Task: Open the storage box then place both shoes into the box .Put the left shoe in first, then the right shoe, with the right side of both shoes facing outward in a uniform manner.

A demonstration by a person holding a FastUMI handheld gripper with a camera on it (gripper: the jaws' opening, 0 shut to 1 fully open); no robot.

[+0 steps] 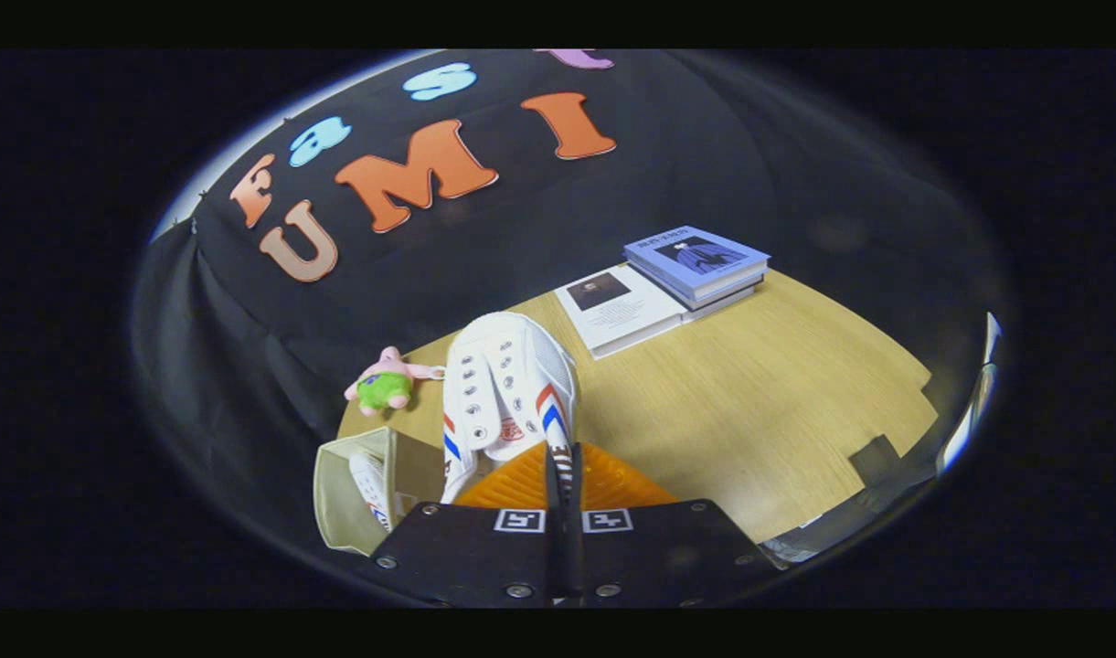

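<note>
Shoe [507, 388], white with red and blue stripes, held in the gripper [564, 475]: both orange fingers pinch its near edge, long axis running away, toe far. Box [361, 489] open just left, one shoe inside; books [667, 283] far right.

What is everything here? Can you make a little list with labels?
claw: shut on white shoe, orange fingers pinching its back edge
white shoe: held up, toe pointing away, red and blue stripes
storage box: open, beside the claw, another shoe inside
plush toy: pink and green, on the table beyond the box
books: at the far table edge
table: wooden
</note>
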